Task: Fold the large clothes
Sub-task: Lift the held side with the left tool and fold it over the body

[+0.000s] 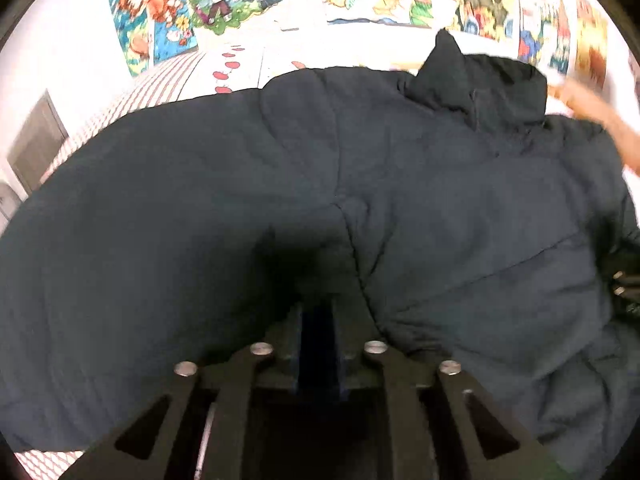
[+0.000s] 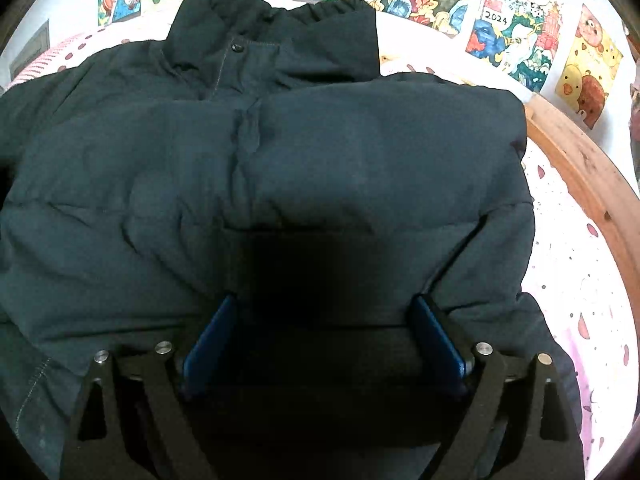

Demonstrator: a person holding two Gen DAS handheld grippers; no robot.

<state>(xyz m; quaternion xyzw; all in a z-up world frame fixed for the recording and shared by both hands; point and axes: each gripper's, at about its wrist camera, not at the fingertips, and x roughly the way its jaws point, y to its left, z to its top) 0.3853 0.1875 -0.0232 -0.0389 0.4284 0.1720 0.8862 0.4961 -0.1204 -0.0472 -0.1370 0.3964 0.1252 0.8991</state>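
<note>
Jacket point(image 2: 320, 152) lies spread (collar up), folding barely begun. Left gripper point(image 1: 316, 320) pinches its fabric; right gripper point(image 2: 320, 320) gapes wide, holding nothing.

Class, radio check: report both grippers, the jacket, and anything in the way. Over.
Left gripper shut, pressed into the jacket. Right gripper open, fingers astride a padded fold. Jacket spread on the bed, collar far end. A bare arm reaches in beyond it.

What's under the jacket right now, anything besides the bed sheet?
Only the patterned sheet shows around the dark padded jacket, with a wooden bed frame at its edge. Whatever lies beneath the jacket's body is covered and cannot be seen.
</note>
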